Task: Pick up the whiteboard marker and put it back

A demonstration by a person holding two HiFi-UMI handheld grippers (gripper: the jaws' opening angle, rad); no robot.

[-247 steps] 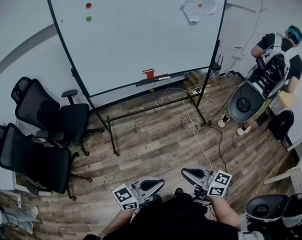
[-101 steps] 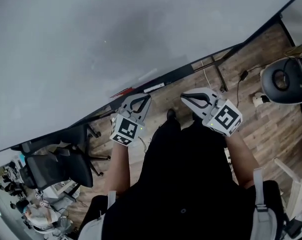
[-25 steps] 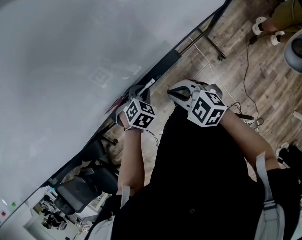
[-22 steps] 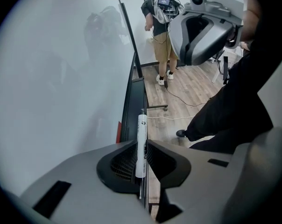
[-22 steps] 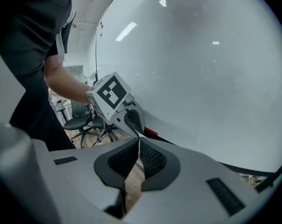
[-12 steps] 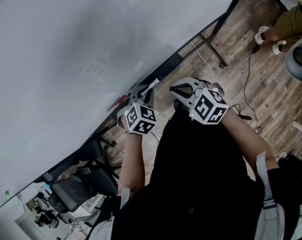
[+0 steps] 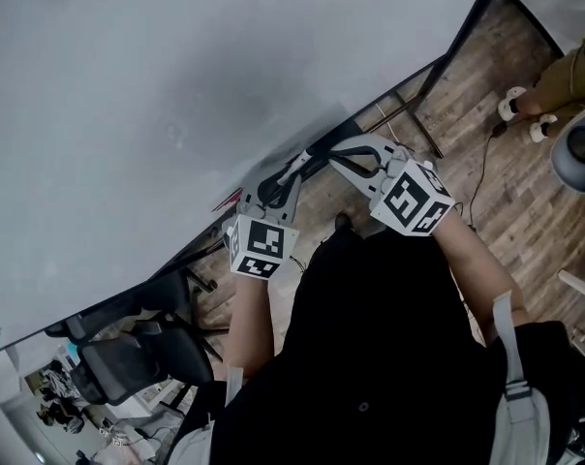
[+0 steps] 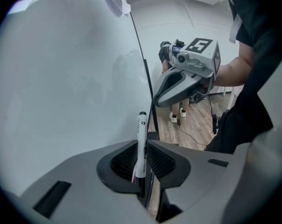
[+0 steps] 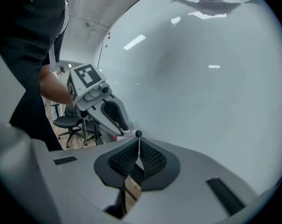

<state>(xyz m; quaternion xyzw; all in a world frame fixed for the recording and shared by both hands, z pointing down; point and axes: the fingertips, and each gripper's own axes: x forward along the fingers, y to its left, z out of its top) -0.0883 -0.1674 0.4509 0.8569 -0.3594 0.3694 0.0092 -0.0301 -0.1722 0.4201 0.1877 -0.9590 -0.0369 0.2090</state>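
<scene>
The marker point(image 8: 141, 143) is pinched in my left gripper point(image 7: 294, 170), whose jaws are pressed onto its white barrel. Its long axis runs straight out along those jaws, and the dark end pokes past the tips. My right gripper point(image 7: 333, 153) has its jaws pressed together with nothing between them. From the right gripper view, the marker's dark end point(image 9: 138, 134) sits just beyond my right tips, near them but, as far as I can tell, not touching. The two tools point at each other almost nose to nose.

The whiteboard point(image 8: 61, 78) lies close along the outer side of my left gripper, and its dark lower edge point(image 7: 418, 77) runs slantwise past both tools in the head view. I judge that putting the marker back falls to my left hand, since it alone has the grip. The barrel would need laying lengthwise along that edge, so its line matters more than its reach.
</scene>
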